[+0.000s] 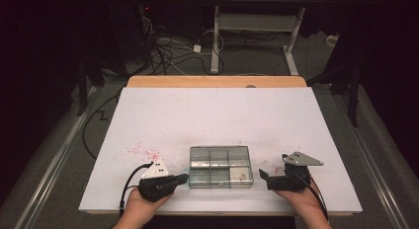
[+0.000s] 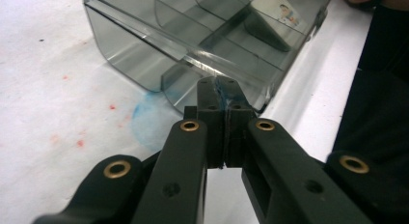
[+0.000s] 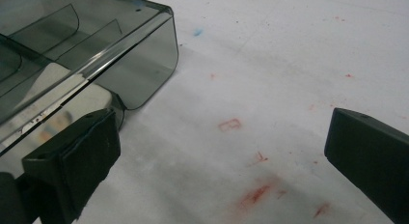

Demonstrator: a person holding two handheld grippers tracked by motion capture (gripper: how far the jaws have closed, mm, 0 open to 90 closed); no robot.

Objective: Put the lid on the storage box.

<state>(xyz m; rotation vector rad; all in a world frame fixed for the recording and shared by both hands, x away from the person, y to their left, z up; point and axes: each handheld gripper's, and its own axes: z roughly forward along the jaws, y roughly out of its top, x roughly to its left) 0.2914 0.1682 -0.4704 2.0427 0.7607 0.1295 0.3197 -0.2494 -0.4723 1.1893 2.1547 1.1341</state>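
Note:
A clear grey plastic compartment box lies near the table's front edge, between my two grippers. My left gripper points at its left side. In the left gripper view its jaws are pressed together with nothing between them, their tips right at the box's near corner. My right gripper sits just right of the box. In the right gripper view it stands wide open over bare table, its left jaw beside the box's rounded corner. The box's lid looks closed.
The white table top carries red speckles left of the box and a blue smudge by its corner. A wooden edge runs along the far side. Cables and a desk frame stand on the floor beyond.

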